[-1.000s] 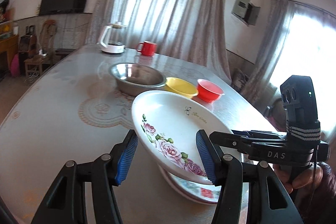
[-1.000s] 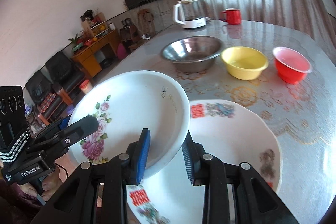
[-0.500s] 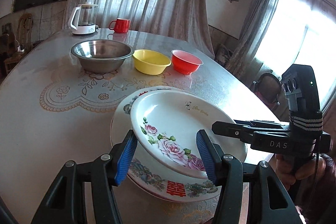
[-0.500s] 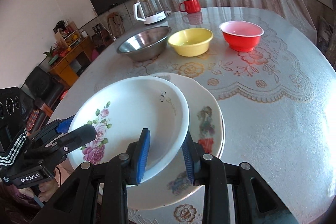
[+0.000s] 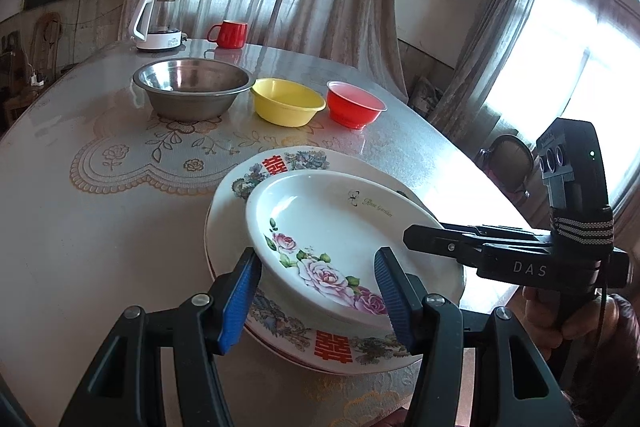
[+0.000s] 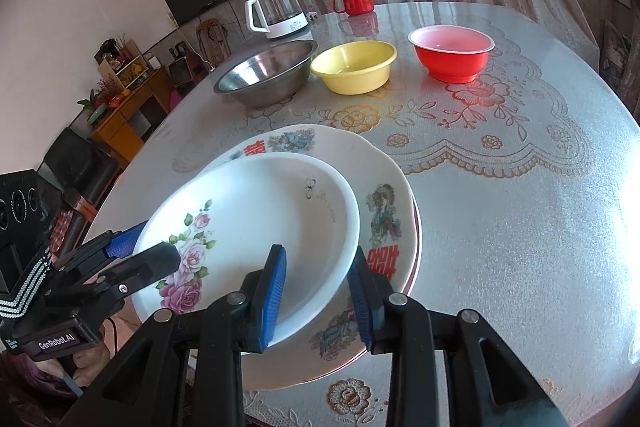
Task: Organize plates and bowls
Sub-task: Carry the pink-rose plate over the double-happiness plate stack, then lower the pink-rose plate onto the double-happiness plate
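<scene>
Both tools were black plastic: the left gripper (image 5: 316,297) and the right gripper (image 6: 316,297) each had ribbed blue pads (image 5: 239,301) on their fingers and silver screws at the joints. The right one carried white "DAS" lettering, a black-and-white striped band and a small green light. The left one read "GenRobot.AI", with bare skin showing beneath its handle.

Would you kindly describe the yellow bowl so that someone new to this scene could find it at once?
On the round table with the lace-patterned cover, three bowls stand in a row beyond the stacked plates. The yellow bowl is the middle one, between the steel bowl and the red bowl. It alone is plain yellow.
</scene>
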Demonstrator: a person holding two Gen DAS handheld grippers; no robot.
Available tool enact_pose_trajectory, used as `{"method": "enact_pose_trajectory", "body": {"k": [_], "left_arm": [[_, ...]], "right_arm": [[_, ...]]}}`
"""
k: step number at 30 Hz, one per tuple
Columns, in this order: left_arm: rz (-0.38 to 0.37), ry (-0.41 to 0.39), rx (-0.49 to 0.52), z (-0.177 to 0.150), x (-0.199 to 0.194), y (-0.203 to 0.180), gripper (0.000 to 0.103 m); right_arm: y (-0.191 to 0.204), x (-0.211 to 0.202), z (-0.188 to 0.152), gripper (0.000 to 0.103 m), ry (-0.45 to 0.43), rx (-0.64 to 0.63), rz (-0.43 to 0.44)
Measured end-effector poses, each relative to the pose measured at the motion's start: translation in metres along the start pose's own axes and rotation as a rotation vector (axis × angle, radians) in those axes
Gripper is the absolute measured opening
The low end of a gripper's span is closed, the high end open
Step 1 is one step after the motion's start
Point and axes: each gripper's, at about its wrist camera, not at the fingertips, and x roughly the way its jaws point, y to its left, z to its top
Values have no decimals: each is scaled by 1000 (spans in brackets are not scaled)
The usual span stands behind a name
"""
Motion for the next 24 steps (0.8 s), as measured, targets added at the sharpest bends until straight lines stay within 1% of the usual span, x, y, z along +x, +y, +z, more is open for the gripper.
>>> {"method": "enact_pose_trajectory", "body": {"k": [4, 6, 7, 10, 13, 18, 20, 24], "left_arm": [[8, 3, 5, -3, -1, -1, 59], [-12, -13, 14, -3, -5, -2, 59], [-23, -24, 27, -2, -9, -5, 59], [-23, -59, 92, 0, -18, -18, 61], [-21, -46, 77, 2, -16, -17, 61], [26, -40, 49, 4, -14, -9, 62], [50, -40, 44, 5, -13, -7, 63], [72, -43, 40, 5, -14, -6, 67]], "right_arm": [[-3, 0, -2, 32, 6, 7, -7], [-3, -2, -2, 32, 0, 10, -14], [-4, -3, -2, 32, -1, 11, -14], [-4, -5, -2, 32, -2, 6, -16], [-6, -8, -3, 33, -3, 7, -12], [-4, -10, -3, 33, -4, -2, -14], [-4, -10, -1, 33, -15, 3, -14], [0, -7, 2, 33, -21, -4, -29]]}}
